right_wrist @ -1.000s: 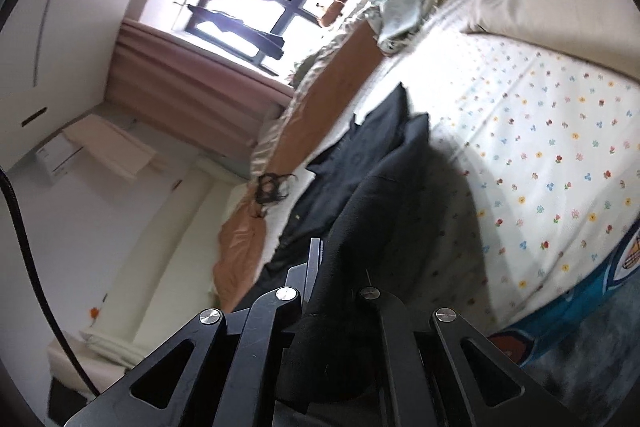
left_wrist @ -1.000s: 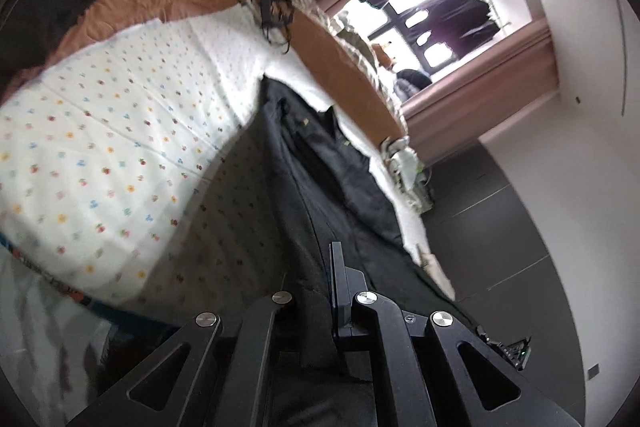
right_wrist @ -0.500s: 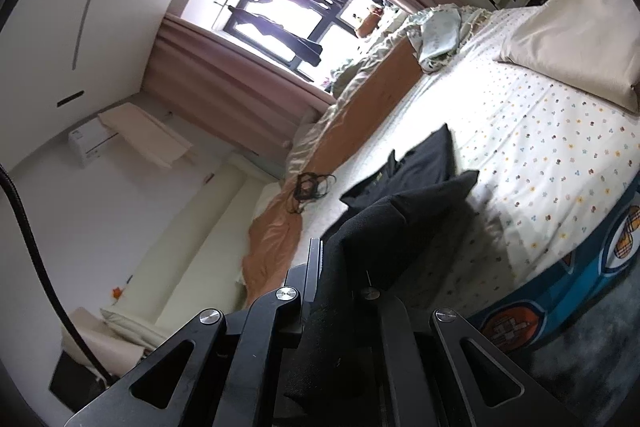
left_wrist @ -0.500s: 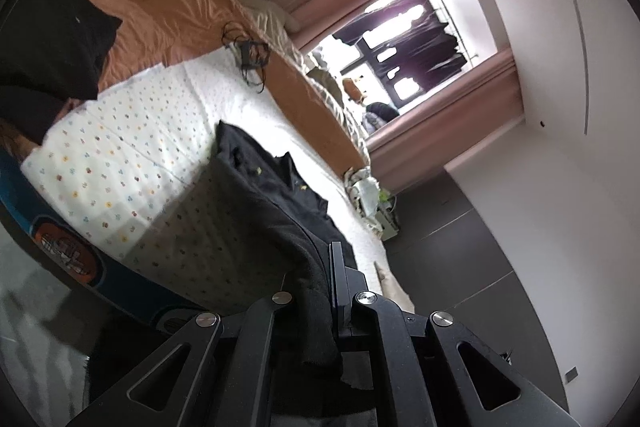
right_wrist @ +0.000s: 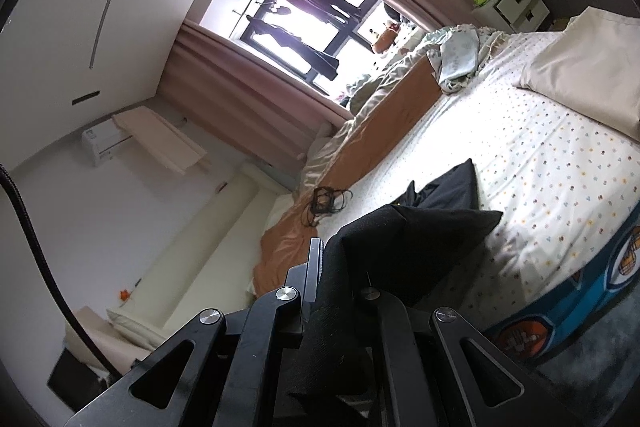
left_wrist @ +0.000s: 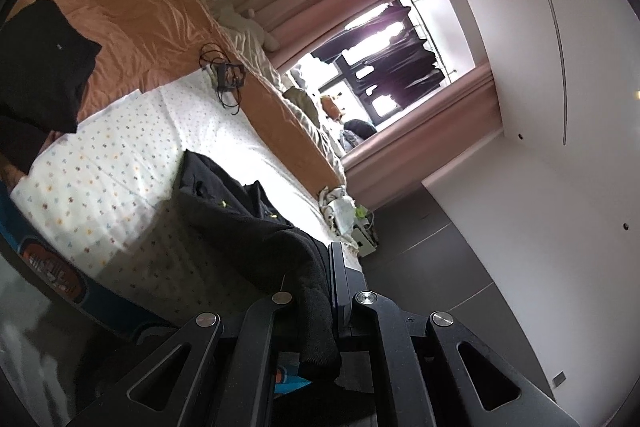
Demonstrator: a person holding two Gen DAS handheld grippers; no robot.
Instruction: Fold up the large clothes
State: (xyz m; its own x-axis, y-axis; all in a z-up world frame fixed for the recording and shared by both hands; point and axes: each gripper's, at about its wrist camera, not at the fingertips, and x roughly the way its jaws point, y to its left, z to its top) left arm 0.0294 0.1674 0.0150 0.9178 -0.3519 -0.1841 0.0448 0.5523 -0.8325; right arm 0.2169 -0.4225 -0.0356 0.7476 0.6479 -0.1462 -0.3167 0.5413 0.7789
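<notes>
A large black garment (left_wrist: 236, 211) hangs between my two grippers above a bed with a dotted white sheet (left_wrist: 120, 167). My left gripper (left_wrist: 316, 275) is shut on one edge of it; the cloth drapes down past the fingers. My right gripper (right_wrist: 336, 267) is shut on another edge of the same black garment (right_wrist: 420, 227), which sags toward the sheet (right_wrist: 540, 167). The far part of the garment still rests on the bed.
An orange blanket (left_wrist: 132, 39) lies along the bed's far side, with a tangle of black cable (left_wrist: 226, 75) on it. Another black garment (left_wrist: 40, 75) lies at the left. A cream pillow (right_wrist: 580, 67) lies at the bed's head. A white nightstand (right_wrist: 516, 3) stands beyond, by the curtained window (right_wrist: 312, 23).
Both grippers have risen and pulled back from the bed, lifting the black garment's near edge off the sheet. More of the room and window shows now.
</notes>
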